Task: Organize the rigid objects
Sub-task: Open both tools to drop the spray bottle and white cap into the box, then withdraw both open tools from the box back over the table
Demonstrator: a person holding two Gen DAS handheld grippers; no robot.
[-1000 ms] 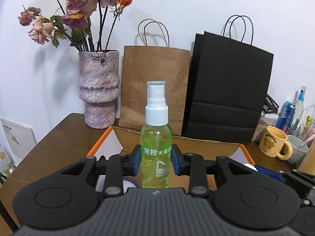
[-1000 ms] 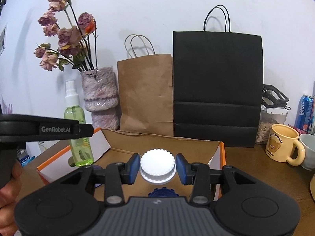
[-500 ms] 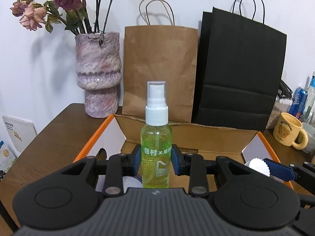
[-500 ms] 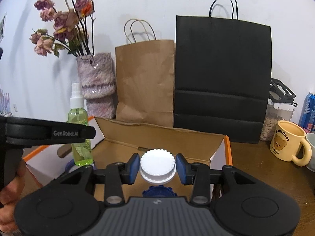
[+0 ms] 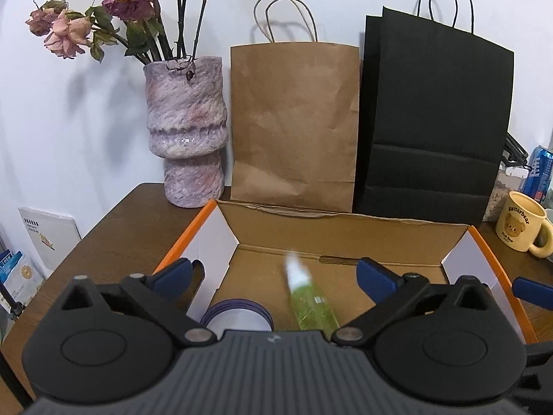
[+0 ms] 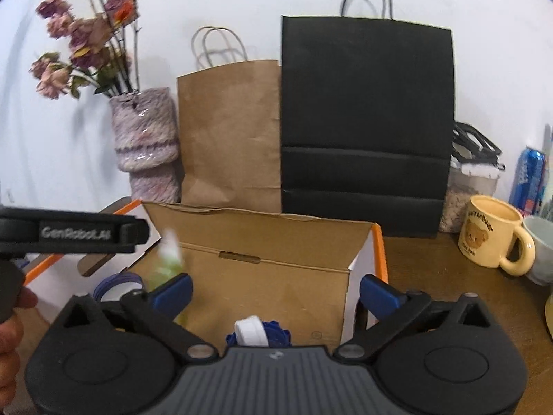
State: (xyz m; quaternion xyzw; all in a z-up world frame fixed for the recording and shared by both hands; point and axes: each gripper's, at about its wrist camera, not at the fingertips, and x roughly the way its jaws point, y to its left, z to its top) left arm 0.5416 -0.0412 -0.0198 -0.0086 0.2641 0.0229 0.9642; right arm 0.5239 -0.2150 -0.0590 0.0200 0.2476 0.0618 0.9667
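Note:
An open cardboard box [image 5: 349, 238] with orange edges sits on the wooden table; it also shows in the right wrist view [image 6: 269, 242]. My left gripper [image 5: 276, 273] is open above the box. The green spray bottle [image 5: 309, 302] is blurred and tilted inside the box, free of the fingers; in the right wrist view it is a blur [image 6: 169, 256]. My right gripper [image 6: 274, 288] is open. The white ribbed cap [image 6: 249, 330] lies below it in the box on a blue lid [image 6: 273, 333]. A purple-rimmed jar [image 5: 238, 318] stands in the box's left corner.
Behind the box stand a pink vase with dried roses [image 5: 186, 131], a brown paper bag [image 5: 293, 124] and a black paper bag [image 5: 435, 124]. A yellow bear mug [image 6: 490, 235], a jar and a blue can [image 6: 530, 180] are at the right. Booklets lie beyond the table's left edge [image 5: 45, 238].
Both grippers have opened. The spray bottle left my left gripper and is tipping into the box. The white cap left my right gripper and dropped onto the blue lid.

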